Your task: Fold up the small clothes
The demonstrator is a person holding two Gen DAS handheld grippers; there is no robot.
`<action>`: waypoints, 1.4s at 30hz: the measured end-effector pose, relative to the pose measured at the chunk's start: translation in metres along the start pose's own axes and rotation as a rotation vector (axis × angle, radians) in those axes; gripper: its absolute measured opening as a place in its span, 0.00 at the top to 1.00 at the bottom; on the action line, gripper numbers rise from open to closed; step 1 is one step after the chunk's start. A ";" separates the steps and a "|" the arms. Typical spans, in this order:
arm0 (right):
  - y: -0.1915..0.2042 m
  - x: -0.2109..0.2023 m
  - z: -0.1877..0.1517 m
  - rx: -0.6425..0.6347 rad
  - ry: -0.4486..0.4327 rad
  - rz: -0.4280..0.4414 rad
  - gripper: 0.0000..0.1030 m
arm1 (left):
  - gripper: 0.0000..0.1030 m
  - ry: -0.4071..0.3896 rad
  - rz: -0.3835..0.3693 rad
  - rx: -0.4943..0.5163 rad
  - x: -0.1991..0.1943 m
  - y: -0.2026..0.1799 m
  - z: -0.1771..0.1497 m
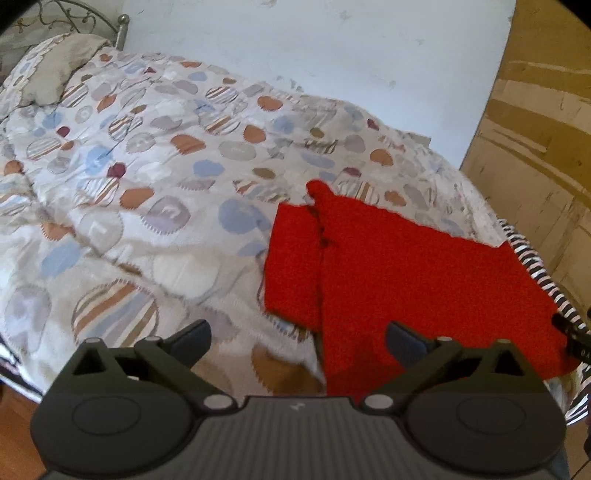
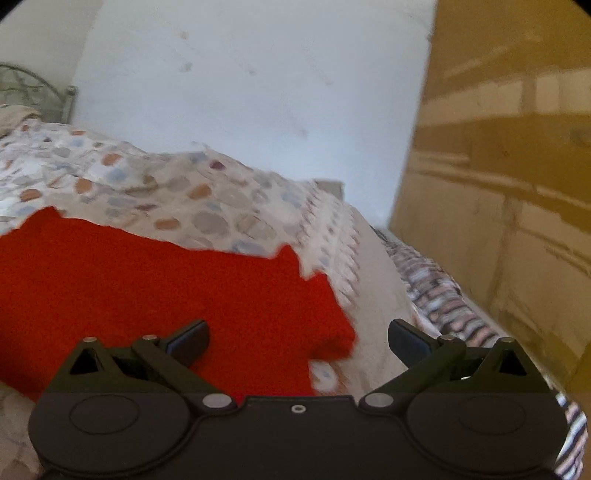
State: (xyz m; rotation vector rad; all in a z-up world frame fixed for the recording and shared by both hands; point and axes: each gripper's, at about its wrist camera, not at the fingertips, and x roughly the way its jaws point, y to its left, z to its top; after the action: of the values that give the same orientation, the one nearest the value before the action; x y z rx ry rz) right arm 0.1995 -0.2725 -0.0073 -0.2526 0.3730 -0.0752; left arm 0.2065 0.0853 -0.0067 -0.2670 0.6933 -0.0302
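Observation:
A small red garment (image 1: 406,266) lies spread on the patterned quilt near the bed's near right corner, with a narrower part folded along its left side. It also shows in the right wrist view (image 2: 147,280). My left gripper (image 1: 297,341) is open and empty, held above the garment's near left edge. My right gripper (image 2: 297,341) is open and empty, above the garment's near right corner. Part of the right gripper shows at the right edge of the left wrist view (image 1: 576,339).
The bed has a quilt with coloured circles (image 1: 147,184), a pillow (image 1: 55,70) and a metal headboard (image 1: 74,11) at the far left. A striped sheet (image 1: 539,273) hangs at the right edge. A white wall (image 1: 332,48) and wooden wardrobe (image 2: 517,184) stand behind.

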 end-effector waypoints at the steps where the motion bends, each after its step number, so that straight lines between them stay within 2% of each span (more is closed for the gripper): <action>1: 0.007 0.000 0.001 -0.016 -0.011 0.012 0.00 | 0.01 0.011 0.004 -0.010 0.000 0.000 -0.002; 9: 0.056 0.001 0.009 -0.048 -0.061 0.129 0.00 | 0.01 0.071 -0.021 -0.170 0.007 0.008 -0.012; 15: 0.081 0.006 0.011 -0.078 -0.056 0.197 0.00 | 0.01 0.078 0.005 -0.172 0.010 0.003 -0.014; 19: 0.088 0.014 0.004 -0.119 -0.012 0.198 0.00 | 0.01 0.092 0.021 -0.178 0.012 0.002 -0.016; 22: 0.084 0.021 -0.008 -0.060 0.034 0.228 0.00 | 0.01 0.104 0.025 -0.177 0.014 0.000 -0.017; 33: 0.083 0.013 -0.027 -0.015 -0.036 0.223 0.00 | 0.01 0.131 0.011 -0.173 0.019 -0.007 -0.024; 42: 0.081 0.013 -0.029 -0.012 -0.043 0.222 0.00 | 0.01 0.122 0.004 -0.167 0.021 -0.007 -0.020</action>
State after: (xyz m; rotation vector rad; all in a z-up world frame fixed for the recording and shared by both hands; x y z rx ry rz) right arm 0.2034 -0.2021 -0.0588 -0.2228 0.3571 0.1504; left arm 0.2108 0.0714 -0.0328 -0.4271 0.8187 0.0157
